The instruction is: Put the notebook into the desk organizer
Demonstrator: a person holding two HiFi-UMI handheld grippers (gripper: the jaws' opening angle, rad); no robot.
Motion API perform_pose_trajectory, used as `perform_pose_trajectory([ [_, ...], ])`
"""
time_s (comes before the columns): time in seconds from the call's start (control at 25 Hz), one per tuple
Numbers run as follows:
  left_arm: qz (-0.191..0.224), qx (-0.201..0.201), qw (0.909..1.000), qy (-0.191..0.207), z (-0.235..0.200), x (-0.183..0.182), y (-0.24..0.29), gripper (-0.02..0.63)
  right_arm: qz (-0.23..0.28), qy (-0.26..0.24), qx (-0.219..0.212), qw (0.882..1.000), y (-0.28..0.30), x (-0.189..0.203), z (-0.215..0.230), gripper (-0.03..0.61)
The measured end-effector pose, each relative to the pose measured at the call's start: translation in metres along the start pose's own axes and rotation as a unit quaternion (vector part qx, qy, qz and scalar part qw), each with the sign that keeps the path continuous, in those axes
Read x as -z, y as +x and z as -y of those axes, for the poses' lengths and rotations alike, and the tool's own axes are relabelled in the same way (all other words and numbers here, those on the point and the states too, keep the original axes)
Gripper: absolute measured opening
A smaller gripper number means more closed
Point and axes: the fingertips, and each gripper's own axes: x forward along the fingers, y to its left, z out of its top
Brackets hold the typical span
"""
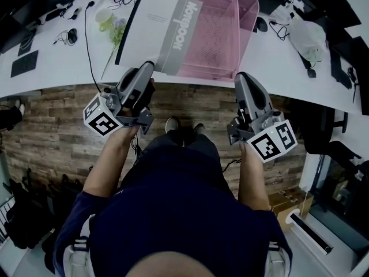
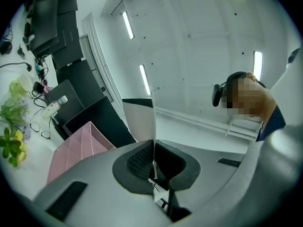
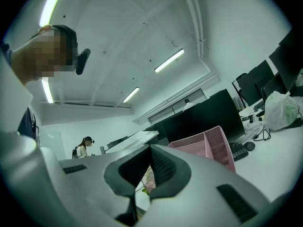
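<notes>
A large white notebook (image 1: pixel 153 30) with a grey title band lies tilted, its right part over the left side of the pink mesh desk organizer (image 1: pixel 237 22). My left gripper (image 1: pixel 149 68) is shut on the notebook's near edge at the desk front. In the left gripper view, the notebook (image 2: pixel 139 122) runs edge-on out of the closed left gripper (image 2: pixel 154 169), with the organizer (image 2: pixel 78 148) to the left. My right gripper (image 1: pixel 242 75) hangs shut and empty just before the desk edge, below the organizer's right corner. In the right gripper view, the right gripper (image 3: pixel 146 174) faces the organizer (image 3: pixel 208 145).
The white desk (image 1: pixel 57 77) carries a cup (image 1: pixel 105 17), a plant (image 1: pixel 115 30), cables, a mouse (image 1: pixel 72 35) and a white bag (image 1: pixel 308 39). Below the desk are wooden flooring and a cardboard box (image 1: pixel 285 201). A person (image 3: pixel 84 145) stands far off.
</notes>
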Motion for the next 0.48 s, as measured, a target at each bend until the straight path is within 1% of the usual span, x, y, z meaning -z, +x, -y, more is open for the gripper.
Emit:
perform_pose_trajectory([
  [0.28, 0.000, -0.005, 1.0000, -0.002, -0.001, 0.008, 0.014, 0.034, 0.001, 0.003, -0.004, 1.000, 0.003, -0.009, 0.018, 0.005],
  [0.48, 0.001, -0.025, 0.9997, 0.000, -0.004, 0.020, 0.024, 0.034, -0.006, 0.014, -0.022, 1.000, 0.009, -0.011, 0.036, 0.005],
])
